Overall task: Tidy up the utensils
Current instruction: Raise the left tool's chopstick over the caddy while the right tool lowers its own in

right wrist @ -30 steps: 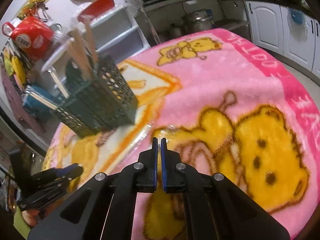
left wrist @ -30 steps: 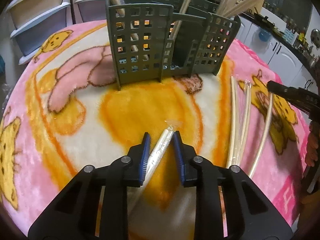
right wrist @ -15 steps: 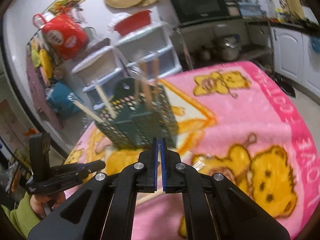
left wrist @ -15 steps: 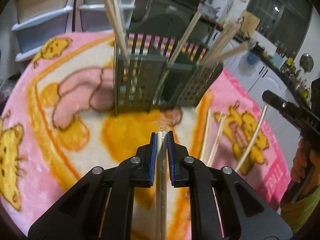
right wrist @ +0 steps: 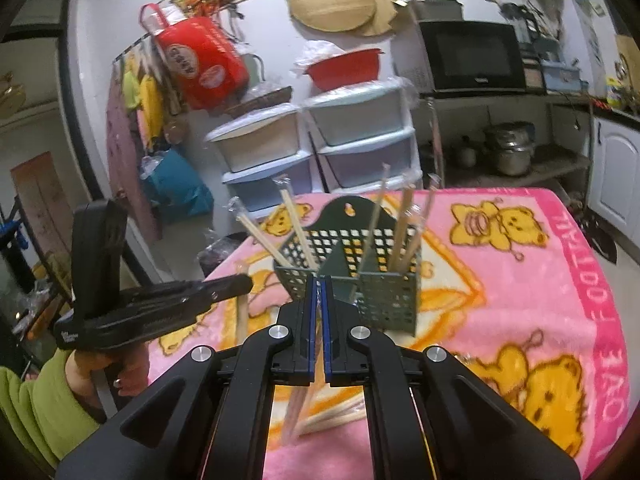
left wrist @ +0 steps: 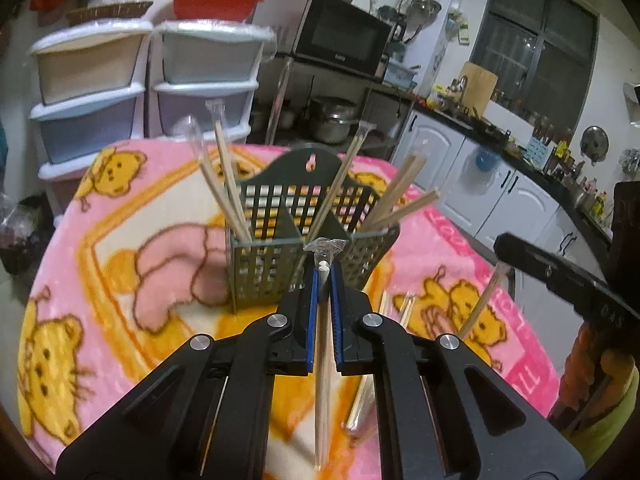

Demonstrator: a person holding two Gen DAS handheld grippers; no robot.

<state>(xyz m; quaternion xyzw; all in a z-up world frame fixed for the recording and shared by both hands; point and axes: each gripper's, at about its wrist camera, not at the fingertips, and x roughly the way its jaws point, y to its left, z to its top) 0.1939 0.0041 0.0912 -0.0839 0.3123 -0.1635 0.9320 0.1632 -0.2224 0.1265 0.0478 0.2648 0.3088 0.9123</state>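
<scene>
In the left wrist view, a plastic-wrapped pair of pale wooden chopsticks (left wrist: 322, 332) is being gripped between the blue pads of the left gripper (left wrist: 323, 280), its crinkled wrapper end sticking up just above the fingertips. Directly ahead, the dark green perforated plastic utensil basket (left wrist: 264, 268) is standing on the pink cartoon-bear blanket (left wrist: 120, 264), with several wrapped chopstick pairs (left wrist: 228, 184) leaning out of its compartments. Bare blanket is lying to the left of the basket, out to the curved table edge. To the right, more wrapped pairs (left wrist: 394, 308) are lying on the blanket, and the right gripper (left wrist: 502, 246) is being held above them with a wrapped pair hanging below it.

In the right wrist view, the right gripper (right wrist: 319, 284) is being held closed on a wrapped chopstick pair (right wrist: 298, 408), which appears to hang below the pads, though blur makes this uncertain. The basket (right wrist: 384, 300) is standing just ahead. The left gripper (right wrist: 240, 284) is being held at the left. Open blanket (right wrist: 540, 300) is stretching to the right.
</scene>
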